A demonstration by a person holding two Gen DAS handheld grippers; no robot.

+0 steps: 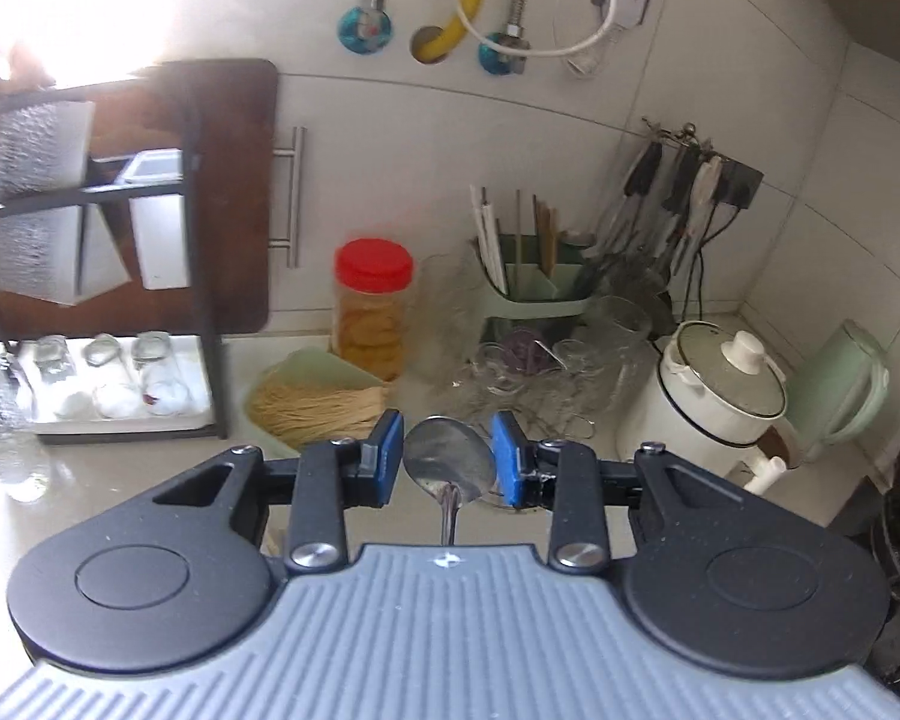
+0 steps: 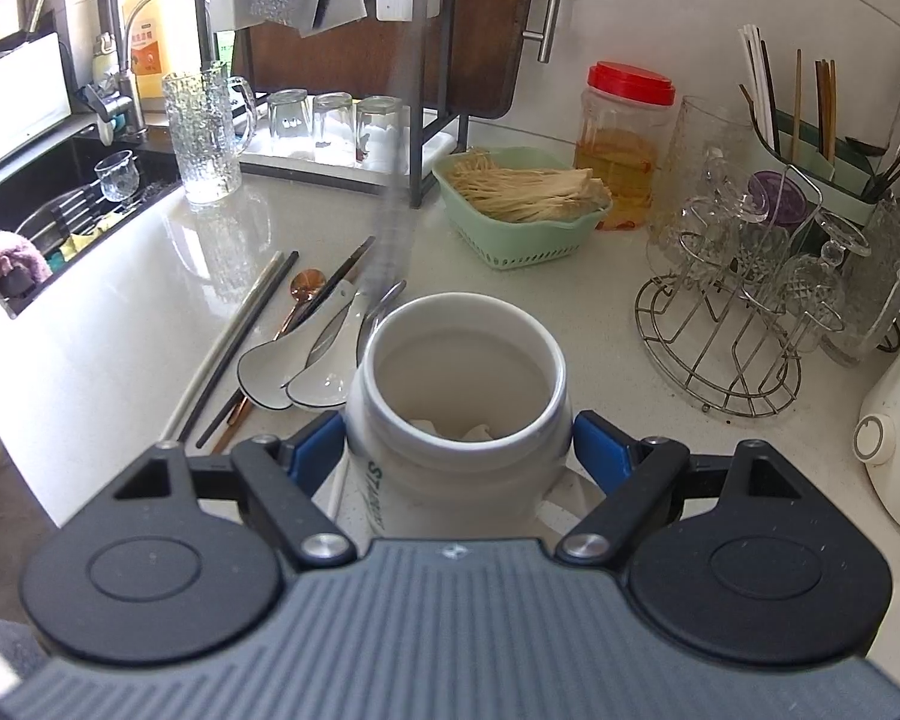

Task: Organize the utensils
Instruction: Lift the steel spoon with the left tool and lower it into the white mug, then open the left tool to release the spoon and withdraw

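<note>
In the left wrist view my left gripper (image 1: 448, 459) has a steel spoon (image 1: 450, 463) between its blue pads (image 1: 388, 459), bowl up, handle running down out of sight; small gaps show beside the bowl. In the right wrist view my right gripper (image 2: 459, 447) is shut on a white ceramic jar (image 2: 459, 396), upright on the counter, mouth open. Left of the jar lies a pile of utensils: two white ceramic spoons (image 2: 306, 360), a copper spoon (image 2: 306, 285), black chopsticks (image 2: 252, 336) and a steel handle (image 2: 384, 306). A blurred streak (image 2: 393, 210) hangs above the jar.
A green basket of noodles (image 2: 522, 210), a red-lidded jar (image 2: 624, 144), a wire rack of glasses (image 2: 750, 300) and a green utensil caddy (image 2: 810, 150) stand behind. A glass mug (image 2: 204, 132), a dish rack (image 2: 330, 120) and the sink (image 2: 60, 204) are at left. A white cooker (image 1: 714, 396) stands right.
</note>
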